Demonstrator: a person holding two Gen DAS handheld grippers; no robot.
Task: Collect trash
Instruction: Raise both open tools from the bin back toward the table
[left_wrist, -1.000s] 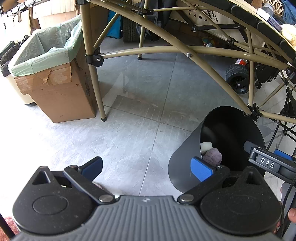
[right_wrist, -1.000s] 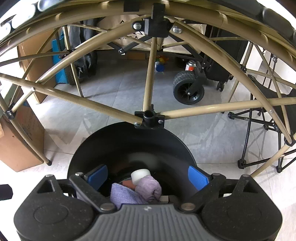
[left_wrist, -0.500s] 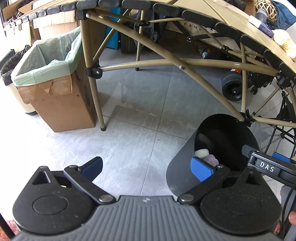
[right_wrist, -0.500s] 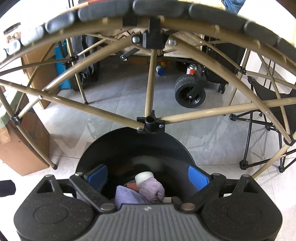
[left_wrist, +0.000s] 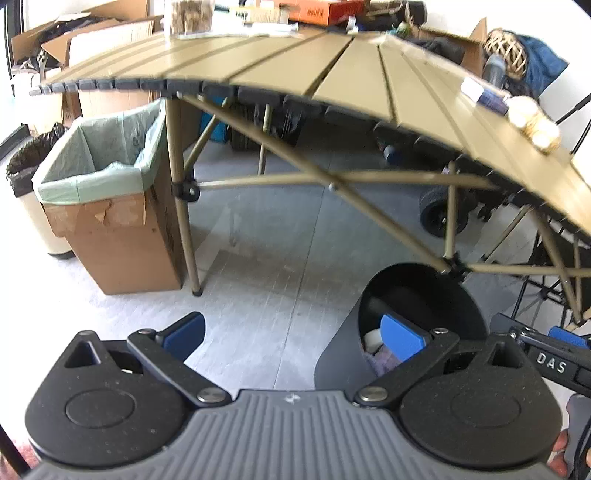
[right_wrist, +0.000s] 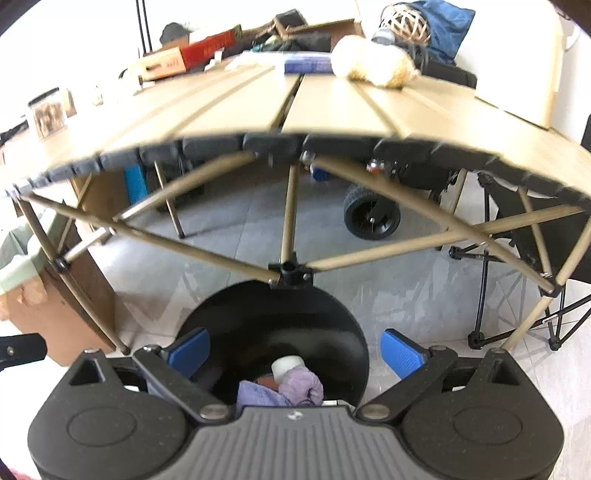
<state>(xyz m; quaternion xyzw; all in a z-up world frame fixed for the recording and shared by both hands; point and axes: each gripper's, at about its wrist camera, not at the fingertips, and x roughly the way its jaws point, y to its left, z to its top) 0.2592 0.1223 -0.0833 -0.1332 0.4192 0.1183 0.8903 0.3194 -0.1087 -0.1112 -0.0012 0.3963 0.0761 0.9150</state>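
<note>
A round black bin (right_wrist: 273, 325) stands on the floor under the table's front edge. Inside it lie a crumpled purple cloth (right_wrist: 291, 387) and a small white roll (right_wrist: 286, 365). My right gripper (right_wrist: 295, 350) hangs above the bin's mouth, its jaws opening wide with nothing between them. In the left wrist view the same black bin (left_wrist: 417, 306) sits at the lower right. My left gripper (left_wrist: 291, 334) stands open over bare floor to the bin's left, holding nothing. On the tan slatted table (right_wrist: 332, 107) lie a fluffy cream ball (right_wrist: 373, 61) and a blue packet (right_wrist: 306, 64).
A cardboard box lined with a green bag (left_wrist: 107, 199) stands left of the table leg (left_wrist: 183, 221), a dark-lined bin (left_wrist: 26, 162) beyond it. Crossed table struts (right_wrist: 291, 273) run just above the black bin. A wheeled cart (right_wrist: 371, 218) and folding chair legs (right_wrist: 480, 295) stand behind.
Both grippers have risen and tilted up, so the table top and the things on it now show. The right jaws have spread a little wider. The bin's contents are as before.
</note>
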